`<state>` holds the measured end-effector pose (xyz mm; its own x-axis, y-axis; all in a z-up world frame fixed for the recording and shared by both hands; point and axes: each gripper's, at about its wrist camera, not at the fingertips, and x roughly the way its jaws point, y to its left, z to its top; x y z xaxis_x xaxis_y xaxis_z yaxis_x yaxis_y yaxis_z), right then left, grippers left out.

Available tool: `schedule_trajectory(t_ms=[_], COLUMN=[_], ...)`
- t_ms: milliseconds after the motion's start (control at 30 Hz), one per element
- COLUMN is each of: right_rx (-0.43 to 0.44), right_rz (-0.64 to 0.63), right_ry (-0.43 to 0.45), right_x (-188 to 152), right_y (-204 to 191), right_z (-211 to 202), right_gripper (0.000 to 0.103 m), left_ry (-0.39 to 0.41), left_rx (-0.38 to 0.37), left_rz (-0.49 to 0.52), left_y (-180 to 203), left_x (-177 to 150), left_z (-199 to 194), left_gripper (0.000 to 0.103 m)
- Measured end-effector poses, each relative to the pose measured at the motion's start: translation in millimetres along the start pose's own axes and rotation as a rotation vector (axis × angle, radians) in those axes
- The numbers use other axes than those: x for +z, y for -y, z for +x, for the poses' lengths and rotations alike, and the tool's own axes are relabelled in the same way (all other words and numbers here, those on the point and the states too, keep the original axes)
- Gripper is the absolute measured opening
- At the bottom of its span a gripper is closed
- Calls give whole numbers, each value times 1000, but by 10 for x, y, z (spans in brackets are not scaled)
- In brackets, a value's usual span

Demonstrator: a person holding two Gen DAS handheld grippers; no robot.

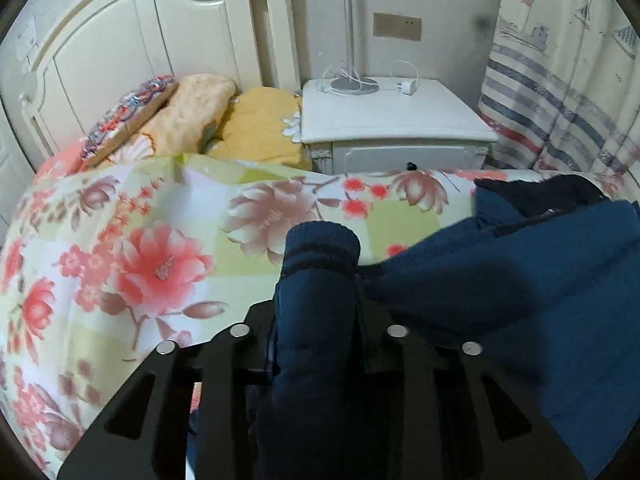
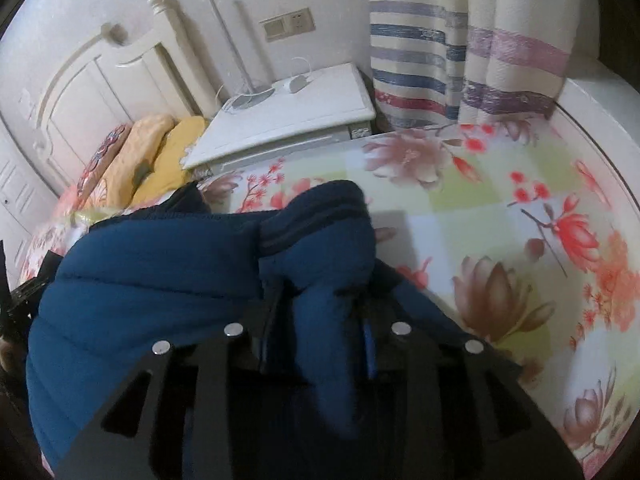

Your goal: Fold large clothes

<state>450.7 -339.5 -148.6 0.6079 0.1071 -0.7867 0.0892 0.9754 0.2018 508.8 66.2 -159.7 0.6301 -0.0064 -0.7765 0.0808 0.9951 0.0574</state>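
Left wrist view shows the left gripper and right gripper each clamped on a jacket sleeve, jacket bunched on the bed, folding barely begun.

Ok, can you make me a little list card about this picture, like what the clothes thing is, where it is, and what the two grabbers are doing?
clothing: blue padded jacket, bunched up, not yet flat
where: on the flowery bedspread
left gripper: a jacket sleeve with a ribbed cuff lies between its fingers; grip unclear
right gripper: the other sleeve lies between its fingers; grip unclear
nearby: white nightstand with a lamp base, pillows by the headboard, striped curtain
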Motion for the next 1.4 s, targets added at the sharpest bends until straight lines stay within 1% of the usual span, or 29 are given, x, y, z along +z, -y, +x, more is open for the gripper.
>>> schedule_trajectory(t_ms=[33, 67, 100, 133, 167, 200, 233, 267, 300, 367, 433, 467, 533, 567, 600, 667, 900, 1033, 1100, 1133, 1167, 1200, 1233, 1267, 1300, 1333, 1367, 1400], right_rx=[-21, -57, -76, -72, -70, -69, -59, -37, -22, -10, -16, -16, -51, -32, -19, 7, 41, 50, 31, 6, -24, -58, -129, -137, -110, -88, -101, -134], right_rz=[-10, -23, -32, -44, -58, -78, -111, -152, -184, -292, -358, -371, -413, -399, -381, -357, -326, -313, -328, -349, -373, -396, -422, -429, -422, -392, -333, -283], right_ry=[-8, -10, 17, 63, 94, 124, 142, 143, 139, 126, 77, 54, -34, -54, -58, -72, -56, -50, -46, -47, -59, -65, -51, -20, 15, 40, 50, 44], right_x=[3, 19, 31, 45, 59, 86, 122, 158, 175, 201, 198, 169, 29, -16, -14, -2, -61, -43, -53, -55, -43, -36, -18, -7, 11, 46, 102, 144], right_y=[-22, -54, -91, -140, -198, -280, -426, -601, -733, -1150, -1435, -1507, -1584, -1564, -1540, -1491, -1399, -1368, -1400, -1435, -1462, -1476, -1489, -1469, -1409, -1306, -1125, -950], right_z=[-18, -95, -221, -366, -462, -566, -654, -688, -695, -600, -378, -296, 103, 202, 239, 268, 287, 291, 286, 271, 244, 211, 95, -18, -140, -233, -283, -270], right_gripper=[38, 41, 42, 43, 47, 49, 49, 49, 50, 52, 51, 51, 51, 51, 51, 51, 51, 52, 54, 55, 59, 61, 62, 62, 69, 74, 76, 76], left_ry=[-5, 8, 37, 119, 182, 289, 332, 335, 303, 229, 163, 128, 58, -5, -29, -34, -7, 2, -6, -17, -27, -29, 1, 35, 77, 97, 97, 87], left_rx=[30, 46, 49, 57, 64, 54, 20, -3, -39, -53, -52, -31, 11, 9, -11, -38, -20, -28, -26, -33, -30, -12, -14, -35, -55, -37, -5, 35], left_rz=[4, 2, -6, -34, -57, -92, -105, -102, -68, 3, 52, 72, 104, 109, 83, 39, 53, 45, 50, 50, 52, 49, 36, 26, 14, 5, 1, -3], left_y=[-10, -43, -80, -133, -158, -156, -106, -46, 141, 489, 781, 905, 1070, 1121, 1095, 1029, 1061, 1055, 1055, 1036, 1009, 963, 882, 808, 688, 560, 467, 359], left_x=[15, 24, 23, 51, 69, 99, 146, 198, 305, 418, 433, 399, 282, 216, 198, 195, 104, 119, 141, 161, 183, 212, 237, 244, 252, 253, 242, 221], left_z=[-31, -109, -207, -443, -594, -851, -998, -1055, -1086, -986, -777, -644, -328, -120, -22, 41, 54, 71, 73, 55, 23, -55, -202, -324, -471, -553, -570, -543], left_gripper=[44, 54, 66, 75, 95, 97, 98, 99, 99, 99, 99, 99, 99, 99, 99, 99, 99, 99, 99, 99, 99, 99, 99, 99, 99, 99, 99, 99])
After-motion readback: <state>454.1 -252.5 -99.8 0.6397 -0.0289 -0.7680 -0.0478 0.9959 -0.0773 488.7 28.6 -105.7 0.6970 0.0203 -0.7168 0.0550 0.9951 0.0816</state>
